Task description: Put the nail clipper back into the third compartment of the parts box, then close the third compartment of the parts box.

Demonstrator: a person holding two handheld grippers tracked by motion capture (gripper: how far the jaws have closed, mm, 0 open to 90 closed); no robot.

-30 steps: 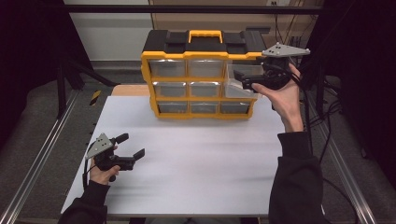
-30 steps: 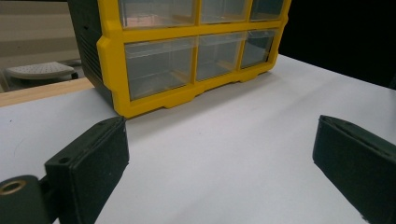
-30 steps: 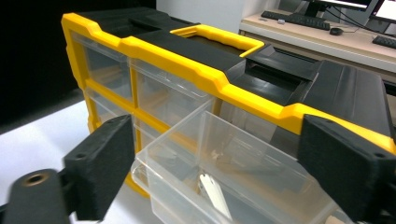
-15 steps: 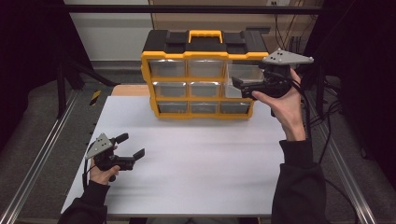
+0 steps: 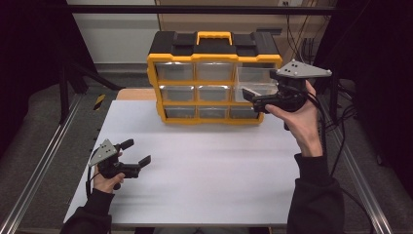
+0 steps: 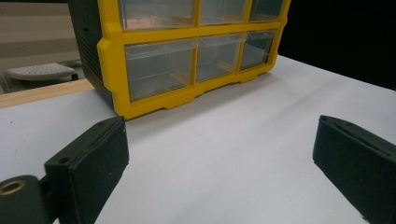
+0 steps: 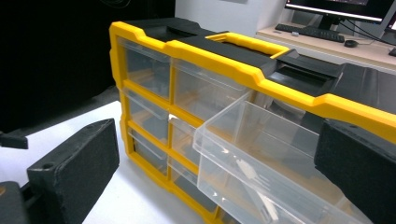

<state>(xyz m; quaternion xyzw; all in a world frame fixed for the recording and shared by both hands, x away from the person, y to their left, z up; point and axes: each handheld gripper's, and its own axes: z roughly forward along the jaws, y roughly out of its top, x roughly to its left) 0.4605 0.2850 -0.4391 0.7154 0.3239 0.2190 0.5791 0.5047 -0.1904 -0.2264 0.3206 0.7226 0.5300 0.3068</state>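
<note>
A: Nearest first. Left gripper (image 5: 130, 156), lower left of the high view: resting low over the white desk (image 5: 209, 170), jaws spread, nothing between them. In the left gripper view both black pads (image 6: 88, 163) stand well apart over bare desk surface.

B: Noted. Right gripper (image 5: 255, 97)?

A: Right of centre in the high view, held level at the cabinet's right column. Jaws have just been opening and now stand fully spread; in the right gripper view they sit either side of the drawer without pressing on it.

B: Which drawer?

A: The clear plastic drawer (image 7: 261, 172), right column, middle row. It is pulled partway out of the yellow-and-black plastic drawer cabinet with a yellow top handle (image 5: 214, 73), which stands at the far end of the desk, upper centre of the high view. The other drawers sit flush.

B: Contents?

A: A few pale slivers near its front wall; too faint to identify.

B: Step in hand?

A: Judgement: the drawer is open and released. Whether the work goes on to reaching inside or to pushing it shut, I cannot tell.

B: Next move needs?

A: Either way, the right gripper must line up squarely with the drawer front, so the drawer does not skew in its slot or drag the cabinet across the desk.
</note>
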